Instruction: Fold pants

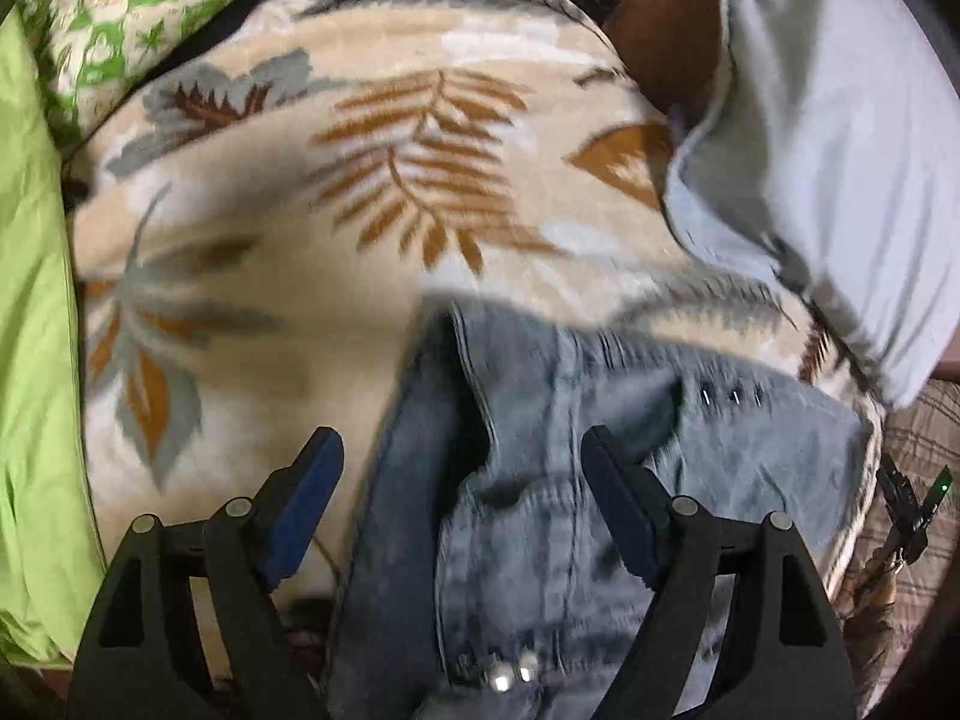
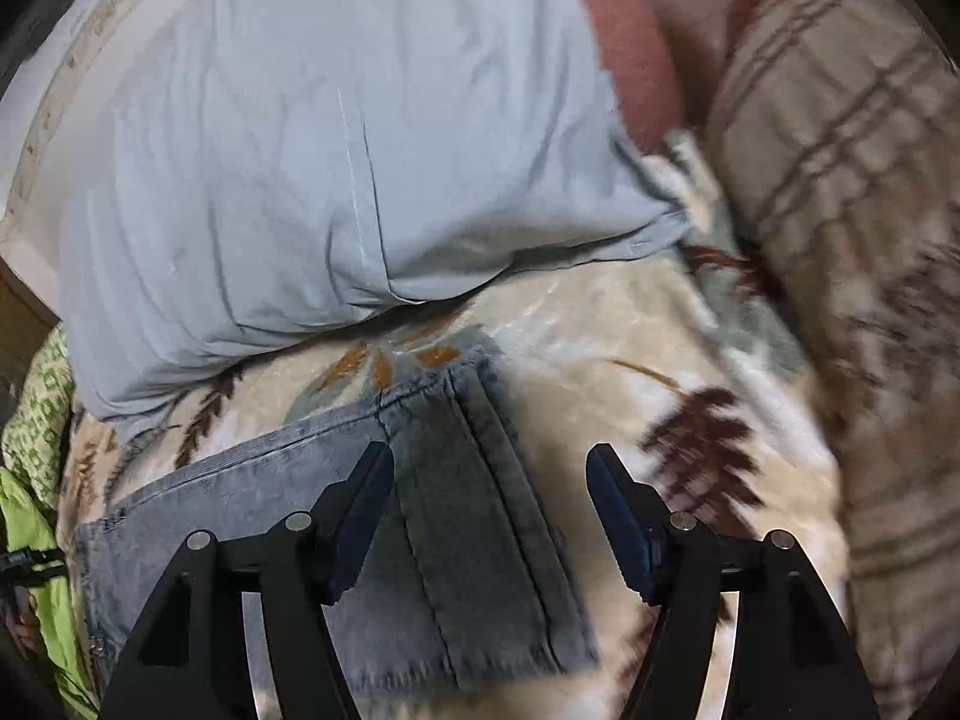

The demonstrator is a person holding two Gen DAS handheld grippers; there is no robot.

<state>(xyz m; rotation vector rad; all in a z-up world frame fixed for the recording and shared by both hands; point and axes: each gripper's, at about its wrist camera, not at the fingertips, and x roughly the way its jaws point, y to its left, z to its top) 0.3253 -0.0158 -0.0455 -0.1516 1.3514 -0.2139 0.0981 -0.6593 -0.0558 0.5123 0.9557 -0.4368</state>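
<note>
In the left wrist view the left hand-held gripper (image 1: 462, 468) points steeply down with its jaws standing wide apart and nothing pinched between them; the grey denim pants (image 1: 528, 516) lie directly under and just ahead of it on the leaf-patterned blanket (image 1: 372, 180) that covers the bed. The denim is bunched here, with seams and two metal studs (image 1: 511, 679) close under the gripper's base, so this looks like the waist end; its long axis seems to run from under the jaws away and toward the gripper's right, though blur makes the outline uncertain. To the gripper's left lies bare blanket and then a green sheet (image 1: 30, 360), which leaves open room on that side; ahead and to the right a pale blue pillow (image 1: 840, 150) closes the space. In the right wrist view the right hand-held gripper (image 2: 489, 480) is likewise spread open and empty, hovering over a flatter part of the pants (image 2: 456, 540), where a square corner of denim lies between and under the jaws. The fabric extends to this gripper's left; to its right is bare blanket, then a plaid cover (image 2: 840, 240). The pillow sits just beyond the far denim edge. Judging from this, both grippers are equally near the pants, and the next grasp probably turns on that right-hand corner and edge.
</note>
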